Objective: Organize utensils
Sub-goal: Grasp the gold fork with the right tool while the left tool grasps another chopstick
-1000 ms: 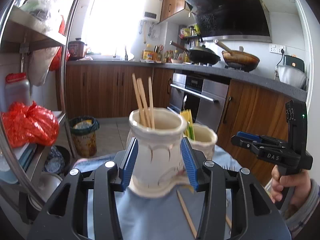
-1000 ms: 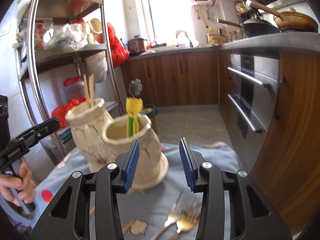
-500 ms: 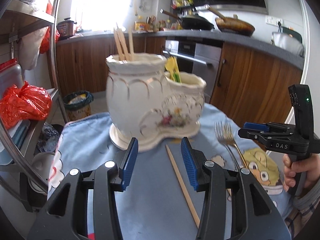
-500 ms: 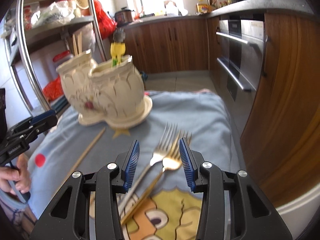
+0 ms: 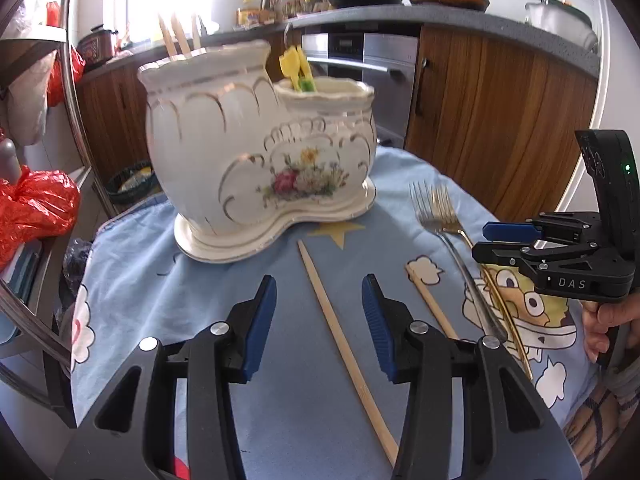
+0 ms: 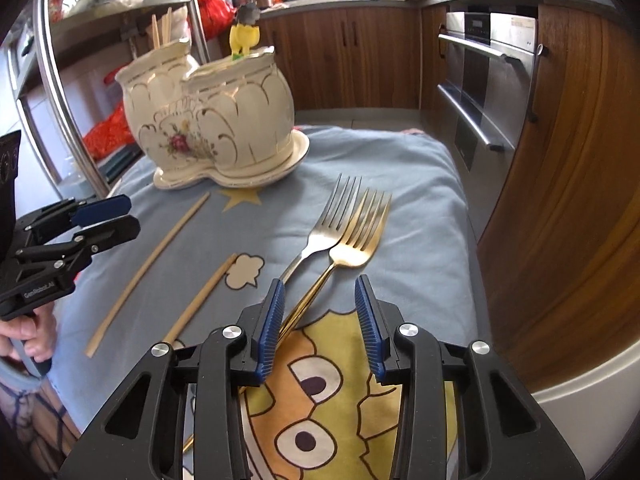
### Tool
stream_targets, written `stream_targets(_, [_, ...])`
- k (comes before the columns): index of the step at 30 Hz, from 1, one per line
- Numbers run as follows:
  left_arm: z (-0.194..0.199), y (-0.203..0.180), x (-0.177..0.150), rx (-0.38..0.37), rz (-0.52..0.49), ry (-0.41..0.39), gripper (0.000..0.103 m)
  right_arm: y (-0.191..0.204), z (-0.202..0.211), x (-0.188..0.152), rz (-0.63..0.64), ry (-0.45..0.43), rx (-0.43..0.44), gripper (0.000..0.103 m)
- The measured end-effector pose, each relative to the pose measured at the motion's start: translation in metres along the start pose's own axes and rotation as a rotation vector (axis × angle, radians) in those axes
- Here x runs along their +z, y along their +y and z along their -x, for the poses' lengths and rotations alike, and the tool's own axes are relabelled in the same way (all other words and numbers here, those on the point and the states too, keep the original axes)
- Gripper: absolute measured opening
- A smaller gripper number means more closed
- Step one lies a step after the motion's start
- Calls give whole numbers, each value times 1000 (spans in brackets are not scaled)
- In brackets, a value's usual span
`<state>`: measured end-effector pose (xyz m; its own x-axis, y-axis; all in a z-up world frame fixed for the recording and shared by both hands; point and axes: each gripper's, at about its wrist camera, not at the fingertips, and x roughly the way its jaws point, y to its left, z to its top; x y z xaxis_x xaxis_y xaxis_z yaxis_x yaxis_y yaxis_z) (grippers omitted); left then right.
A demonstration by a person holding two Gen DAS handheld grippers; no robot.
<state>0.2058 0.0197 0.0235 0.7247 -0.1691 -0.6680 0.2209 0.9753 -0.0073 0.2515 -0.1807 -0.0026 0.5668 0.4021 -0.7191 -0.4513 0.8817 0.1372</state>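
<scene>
— Where are the utensils?

— On the pale blue cartoon-print cloth (image 6: 400, 168). A white ceramic two-pocket holder with gold trim and a painted flower spray (image 5: 256, 148) stands at its far end. The taller pocket has wooden chopsticks (image 5: 180, 38) in it, the lower one some yellow and green plastic pieces (image 5: 298, 72).

— And what lies loose?

— Two light wooden chopsticks: a long one (image 5: 344, 350) pointing towards the holder, and a second one (image 6: 200, 300) near it, well apart from the first. To the right lie a silver metal fork (image 6: 324, 228) and a gold metal fork (image 6: 352, 240), side by side, tines towards the holder, handles crossing.

— The left gripper (image 5: 320, 320)?

— Its blue pads are apart, and the long chopstick runs on the cloth between them. Neither pad touches it.

— The right gripper (image 6: 320, 320)?

— Its jaws have just been closing, yet there is a clear gap between the pads. The gold fork's handle runs under that gap, close by the left pad. I cannot tell whether the pad touches it. A hand (image 5: 604, 320) holds that gripper from below.
</scene>
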Motion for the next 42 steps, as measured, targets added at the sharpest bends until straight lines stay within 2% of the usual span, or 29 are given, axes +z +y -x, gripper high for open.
stream_targets(4, [-10,-1,0,0,-4,49,45,3,-6,0,13,32,6,32])
stream_targets(8, [-13,-3,-1,5,-13,72,46,4,-7,-2,25,40,47,20])
stream_targets(15, [-22,-9,-11,-14,-22,130,46,-2,-4,0,56,92,78,18])
stream_targets(21, [-20,-13,-13,-1,-37,120,46,-2,0,5,147,189,21,16])
stream_targets(28, [-29,-8,-12,-5,-9,156,43,-9,-19,26,131,308,9,16])
stream_targets(32, [-31,-12,-12,17,-51,168,43,-5,-28,34,165,353,-15,16])
stream_targets(34, [-31,-13,-11,13,-72,176,40,-3,-27,33,193,352,-20,15])
stream_targets(36, [-30,-12,-10,6,-93,193,24,-7,-24,30,174,346,-8,12])
stream_targets(39, [-25,-10,-13,21,-136,225,7,-15,-19,24,140,326,17,10])
stream_targets(42, [-18,-8,-16,16,-180,260,5,-22,-14,20,100,317,49,9])
